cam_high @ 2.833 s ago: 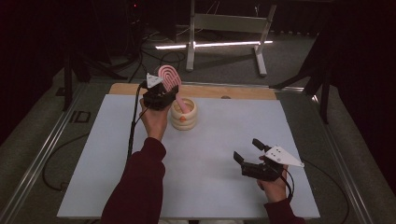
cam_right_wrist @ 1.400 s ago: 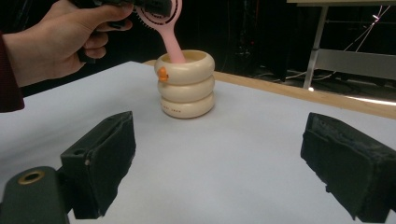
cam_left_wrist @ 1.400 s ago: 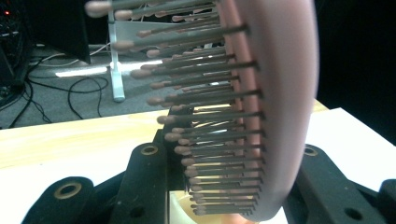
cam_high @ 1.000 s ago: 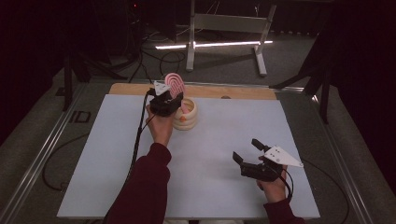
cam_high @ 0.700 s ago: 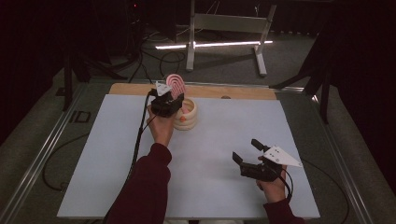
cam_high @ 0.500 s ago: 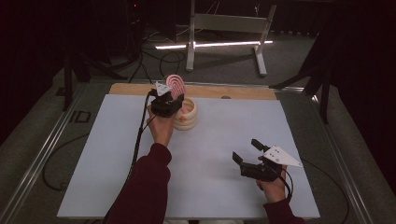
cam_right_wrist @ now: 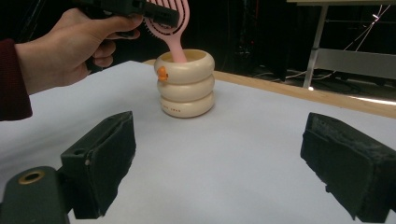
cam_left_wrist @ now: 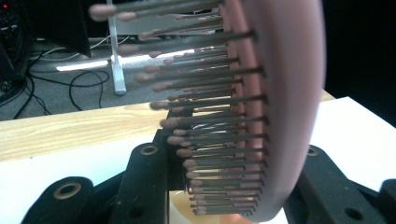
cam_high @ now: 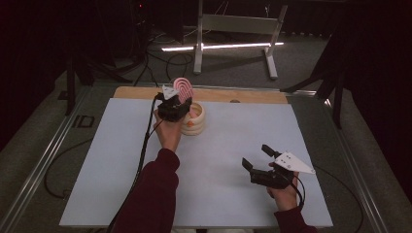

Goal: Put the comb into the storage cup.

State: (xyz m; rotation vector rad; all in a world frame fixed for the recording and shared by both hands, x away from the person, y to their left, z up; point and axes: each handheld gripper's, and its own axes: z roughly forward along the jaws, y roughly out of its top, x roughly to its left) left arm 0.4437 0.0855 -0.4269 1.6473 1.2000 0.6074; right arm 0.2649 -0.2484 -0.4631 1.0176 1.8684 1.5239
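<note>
The white tabletop (cam_high: 121, 160) spans most of the high view, with a wooden strip (cam_high: 252, 95) along its far edge. Toward the far left of centre stands a cream holder (cam_right_wrist: 187, 84) built of three stacked rings, upright, with a small orange mark on its side. Your left hand-held gripper (cam_high: 174, 104) sits just above and to the left of the holder, its jaws clamped on the head of a pink hairbrush (cam_right_wrist: 170, 21). The brush stands nearly upright, bristles (cam_left_wrist: 205, 121) pointing left in the left gripper view, and its handle reaches down into the holder's mouth. Your right hand-held gripper (cam_high: 259, 164) hovers over the near right of the tabletop, well apart from the holder, jaws apart with nothing between them.
</note>
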